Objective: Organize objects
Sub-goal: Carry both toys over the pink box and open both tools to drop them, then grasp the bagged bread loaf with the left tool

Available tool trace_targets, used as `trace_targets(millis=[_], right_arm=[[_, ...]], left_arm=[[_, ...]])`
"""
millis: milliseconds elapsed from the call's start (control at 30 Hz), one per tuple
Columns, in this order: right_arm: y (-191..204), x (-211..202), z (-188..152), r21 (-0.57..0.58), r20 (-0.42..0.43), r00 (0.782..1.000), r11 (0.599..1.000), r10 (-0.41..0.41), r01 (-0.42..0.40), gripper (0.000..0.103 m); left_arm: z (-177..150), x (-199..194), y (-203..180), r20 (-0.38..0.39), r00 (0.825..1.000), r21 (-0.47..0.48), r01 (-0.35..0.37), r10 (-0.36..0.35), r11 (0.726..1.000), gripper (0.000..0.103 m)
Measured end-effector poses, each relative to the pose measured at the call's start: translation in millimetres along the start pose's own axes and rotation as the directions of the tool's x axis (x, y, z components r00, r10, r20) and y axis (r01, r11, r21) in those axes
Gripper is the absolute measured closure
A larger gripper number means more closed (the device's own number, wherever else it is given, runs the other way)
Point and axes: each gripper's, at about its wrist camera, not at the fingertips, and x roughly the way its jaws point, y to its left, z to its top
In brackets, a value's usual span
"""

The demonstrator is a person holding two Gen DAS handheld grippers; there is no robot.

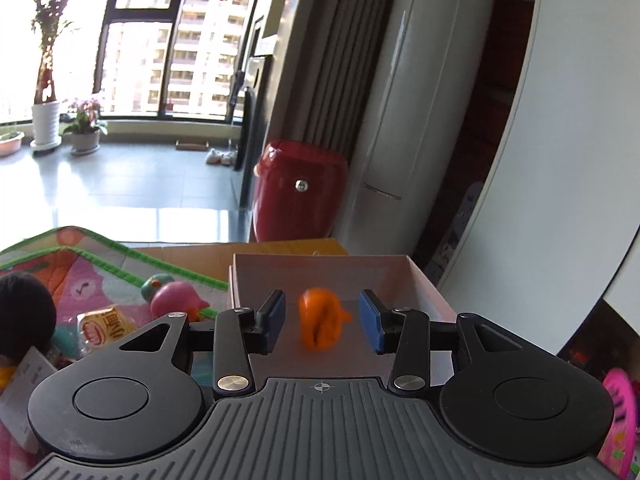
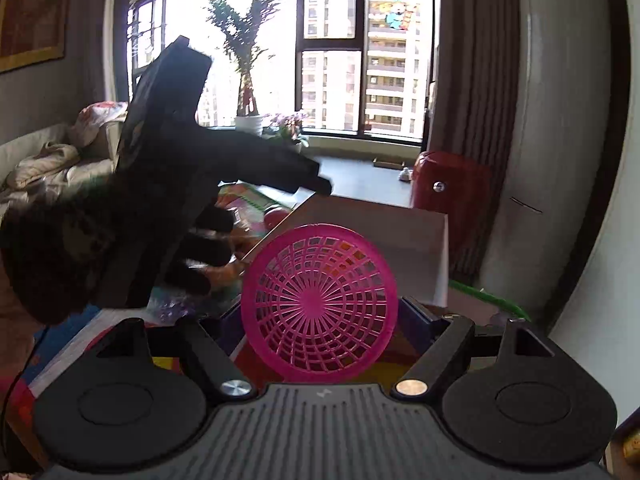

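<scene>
In the left wrist view my left gripper (image 1: 324, 320) hangs open over a white cardboard box (image 1: 424, 284). A blurred orange soft toy (image 1: 320, 320) is in the gap between the blue pads (image 1: 370, 326) and touches neither of them. A round pink plastic mesh basket (image 2: 320, 304), tipped on its side with its bottom facing the camera, sits between my right gripper's (image 2: 320, 320) fingers, which are shut on its rim. That basket also shows at the right edge (image 1: 618, 412) of the left wrist view. The box (image 2: 400, 232) stands just behind the basket.
A colourful play mat (image 1: 100, 264) with a pink duck toy (image 1: 176, 296) and a snack packet (image 1: 104, 326) lies left of the box. A red bin (image 1: 300, 192) stands behind it by a white appliance. A black-gloved hand (image 2: 120, 232) holds the other gripper at left.
</scene>
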Motion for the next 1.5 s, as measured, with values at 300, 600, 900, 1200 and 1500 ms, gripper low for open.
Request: trace_targets(millis=[300,600,900,1200,1500], right_arm=[[-29,87,97,0.055,0.066,0.996,0.997,-0.054,0.051,0.018],[-38,115,68,0.102,-0.029,0.998,0.993,-0.053,0.055,0.000],[-1,86,-22,0.092,-0.057,0.998,0.995,-0.019,0.024,0.000],[-1,98,-53,0.155,-0.096,0.995,0.988,-0.005,0.020,0.000],[10,94,-56,0.086,-0.086,0.996,0.996,-0.010,0.017,0.000]], left_arm=[[-63,-72,51,-0.012,0.998,-0.031,-0.068,0.067,0.997,0.058],[-107,-101,84,-0.113,0.983,-0.033,-0.153,0.148,0.988,0.058],[-107,-105,94,-0.104,0.984,-0.190,-0.161,0.143,0.969,0.058],[-73,-58,112,-0.144,0.976,-0.433,-0.210,0.162,0.877,0.057],[-75,-24,106,-0.123,0.974,-0.500,-0.225,0.188,0.836,0.039]])
